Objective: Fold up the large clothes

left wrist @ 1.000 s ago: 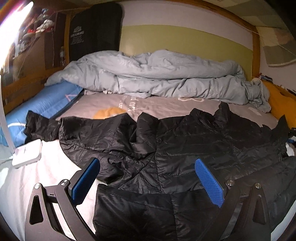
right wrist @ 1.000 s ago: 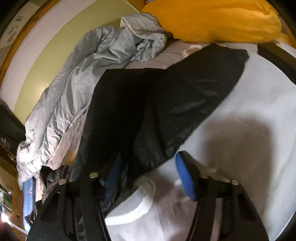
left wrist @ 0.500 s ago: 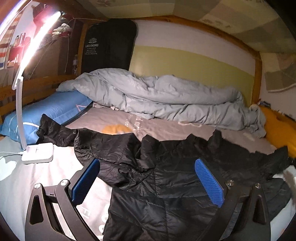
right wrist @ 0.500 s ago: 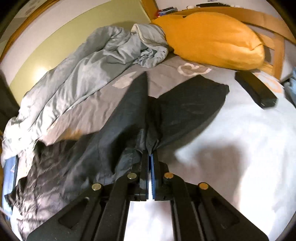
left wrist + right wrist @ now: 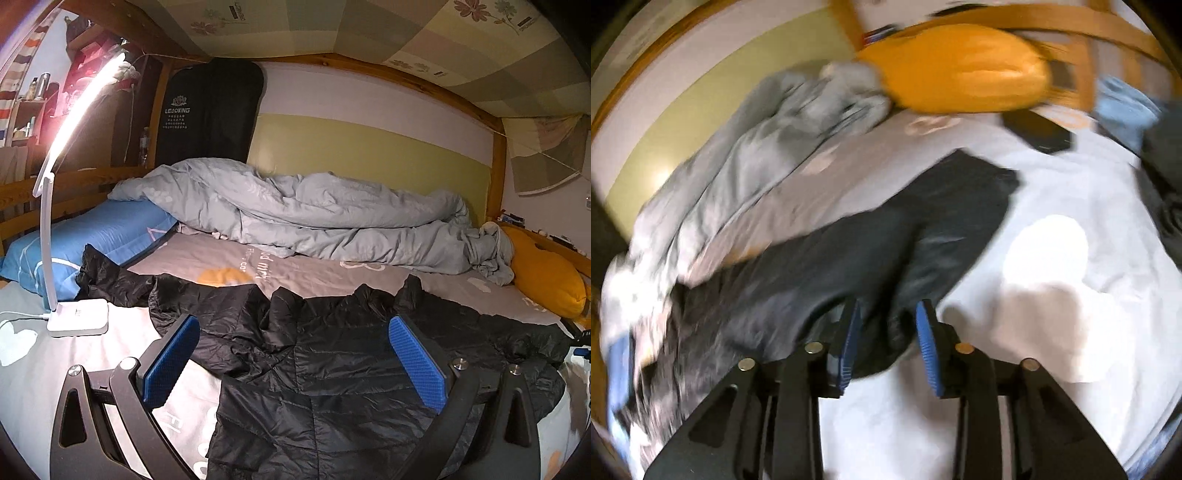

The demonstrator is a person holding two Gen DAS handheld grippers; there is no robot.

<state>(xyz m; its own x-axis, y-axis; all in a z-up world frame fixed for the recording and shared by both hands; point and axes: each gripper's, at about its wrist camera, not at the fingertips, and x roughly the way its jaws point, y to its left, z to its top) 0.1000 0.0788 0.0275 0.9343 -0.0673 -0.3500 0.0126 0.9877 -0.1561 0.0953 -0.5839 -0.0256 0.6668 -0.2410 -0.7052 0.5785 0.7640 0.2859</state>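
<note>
A black quilted jacket lies spread and rumpled across the bed, its sleeves running out to both sides. My left gripper hovers over the jacket's near part, open, with nothing between its blue pads. The right wrist view is blurred by motion. There the jacket's sleeve stretches away from my right gripper. Its jaws are opening, and a dark fold of the sleeve still sits loose between them, with gaps to both pads.
A grey duvet is heaped along the far wall. A blue pillow and a lit white desk lamp stand at the left. At the right lie an orange cushion and a flat black object, beside the wooden bed rail.
The right gripper closed on the sleeve, carried it sideways, and now its jaws stand apart again. The left gripper has risen and drawn back, so more of the jacket shows.
</note>
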